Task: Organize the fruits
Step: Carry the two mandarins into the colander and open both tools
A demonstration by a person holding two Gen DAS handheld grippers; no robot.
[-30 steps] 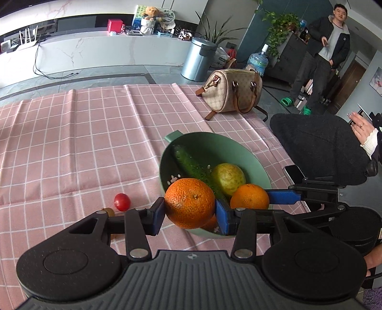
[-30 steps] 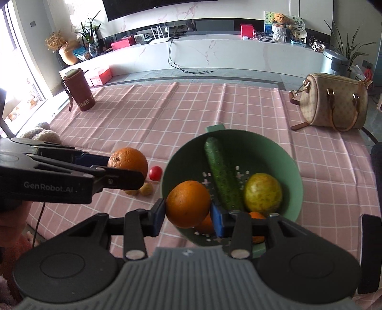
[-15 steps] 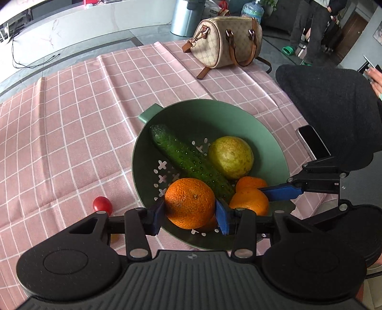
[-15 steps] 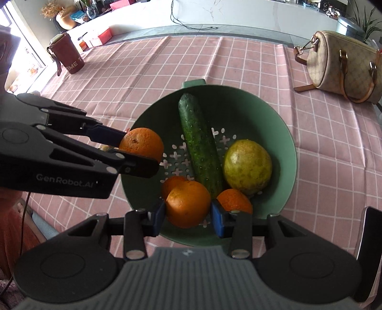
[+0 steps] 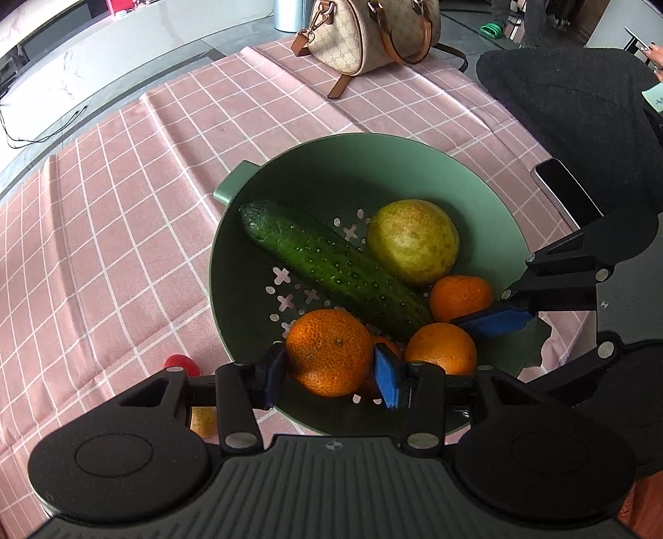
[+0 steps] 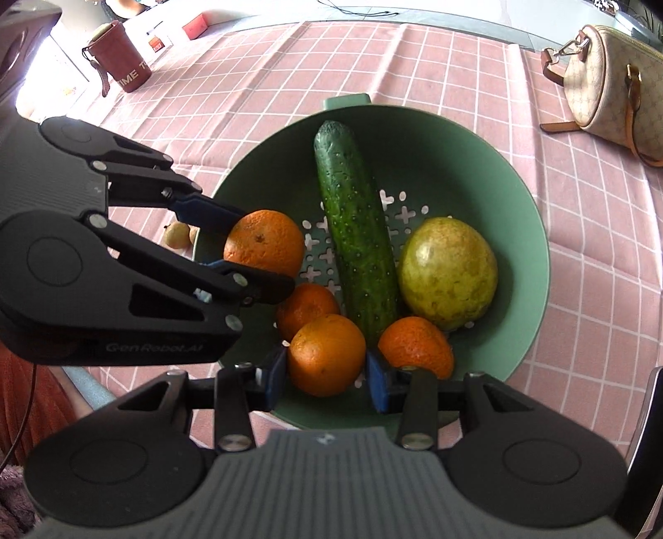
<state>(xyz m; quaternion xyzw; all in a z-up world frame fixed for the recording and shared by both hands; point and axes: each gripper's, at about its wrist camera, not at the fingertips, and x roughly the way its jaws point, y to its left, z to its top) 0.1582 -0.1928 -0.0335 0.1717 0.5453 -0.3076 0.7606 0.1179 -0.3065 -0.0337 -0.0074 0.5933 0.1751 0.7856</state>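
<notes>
- Your left gripper (image 5: pixel 331 369) has its jaws squeezed on a big orange (image 5: pixel 329 351). It hangs over the near-left part of the green bowl (image 5: pixel 468 178).
- Your right gripper (image 6: pixel 327 375) has its jaws squeezed on another orange (image 6: pixel 327 353), over the near edge of the same bowl.
- Just past the right jaws, two small oranges sit in the bowl. One (image 6: pixel 307 309) is a bit to the left and one (image 6: pixel 414 346) is a bit to the right.
- A long cucumber (image 6: pixel 358 232) lies in the middle of the bowl and points away from your jaws.
- A yellow-green round fruit (image 6: pixel 448 271) sits right of the cucumber and touches it.
- Left of the left jaws, a little red fruit (image 5: pixel 181 365) lies on the pink checked cloth (image 5: pixel 103 248), outside the bowl.
- Next to the bowl, below the left gripper, lies a small yellow fruit (image 6: pixel 177 235).
- Far past the bowl on the bench, a tan handbag (image 5: pixel 369 33) stands on the right and a brown cup (image 6: pixel 120 62) on the left.
- A dark phone (image 5: pixel 565 193) lies right of the bowl.
</notes>
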